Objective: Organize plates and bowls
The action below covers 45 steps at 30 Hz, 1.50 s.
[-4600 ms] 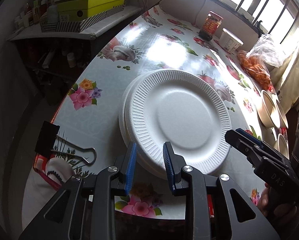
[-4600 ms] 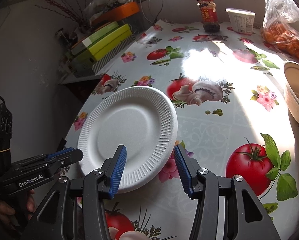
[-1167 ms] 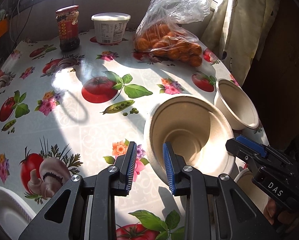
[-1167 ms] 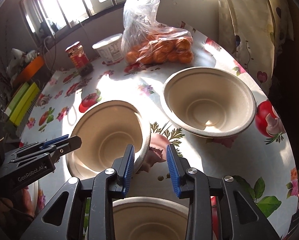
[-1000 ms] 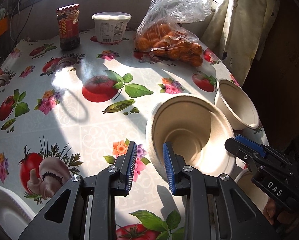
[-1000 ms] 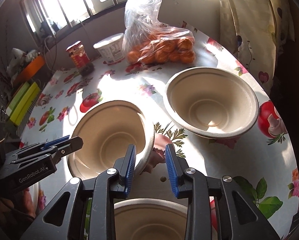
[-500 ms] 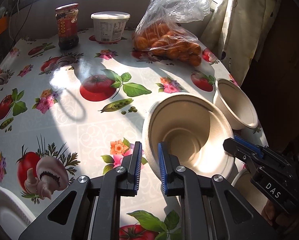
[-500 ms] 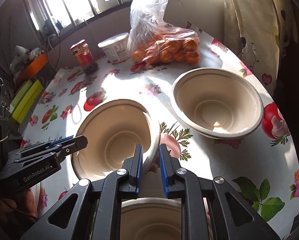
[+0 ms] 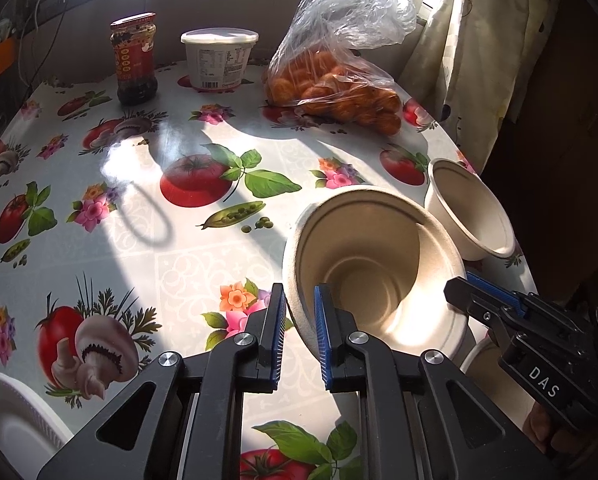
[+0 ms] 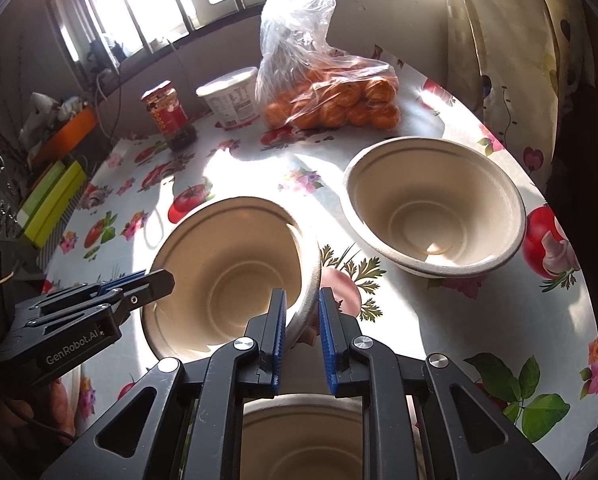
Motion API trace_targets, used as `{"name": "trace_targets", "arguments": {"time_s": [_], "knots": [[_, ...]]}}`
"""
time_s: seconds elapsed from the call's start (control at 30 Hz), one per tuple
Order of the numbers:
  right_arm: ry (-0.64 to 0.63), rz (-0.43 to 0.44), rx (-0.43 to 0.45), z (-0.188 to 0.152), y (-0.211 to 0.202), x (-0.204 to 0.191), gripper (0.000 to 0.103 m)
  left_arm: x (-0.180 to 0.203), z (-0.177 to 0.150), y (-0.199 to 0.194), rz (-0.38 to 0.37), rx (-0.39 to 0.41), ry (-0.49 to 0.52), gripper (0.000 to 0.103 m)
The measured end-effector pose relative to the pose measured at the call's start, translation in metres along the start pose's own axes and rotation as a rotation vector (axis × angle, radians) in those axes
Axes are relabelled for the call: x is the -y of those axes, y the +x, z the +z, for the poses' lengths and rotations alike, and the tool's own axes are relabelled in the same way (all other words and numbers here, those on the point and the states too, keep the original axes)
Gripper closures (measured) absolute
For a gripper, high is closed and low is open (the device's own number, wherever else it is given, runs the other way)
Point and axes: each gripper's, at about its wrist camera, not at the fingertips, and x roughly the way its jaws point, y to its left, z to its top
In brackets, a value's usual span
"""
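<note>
Both tools have just been closing on the near bowl (image 9: 375,264) — the left tool (image 9: 300,320) and the right tool (image 10: 302,318) are now pinching its opposite rims.
It is sitting tilted on the surface (image 9: 147,184), seemingly ready for lifting. Only the left view is showing a white plate (image 9: 11,412); the right is showing a third bowl (image 10: 303,436) underneath.
</note>
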Motion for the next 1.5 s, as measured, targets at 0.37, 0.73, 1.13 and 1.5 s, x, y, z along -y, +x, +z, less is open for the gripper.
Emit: {"name": "trace_targets", "arguments": {"time_s": [0.37, 0.73, 1.13, 1.5], "knots": [[-0.007, 0.001, 0.027, 0.001, -0.012, -0.003, 0.087, 0.003, 0.001, -0.015, 0.0, 0.03, 0.007, 0.088], [-0.006, 0.004, 0.058, 0.0, -0.029, -0.005, 0.087, 0.008, -0.003, -0.029, -0.009, 0.048, 0.013, 0.088], [-0.004, -0.002, 0.109, -0.002, -0.056, -0.006, 0.087, 0.02, -0.005, -0.053, -0.036, 0.084, 0.024, 0.088], [0.01, -0.023, 0.133, -0.012, -0.077, 0.0, 0.087, 0.034, -0.012, -0.062, -0.069, 0.083, 0.05, 0.088]]}}
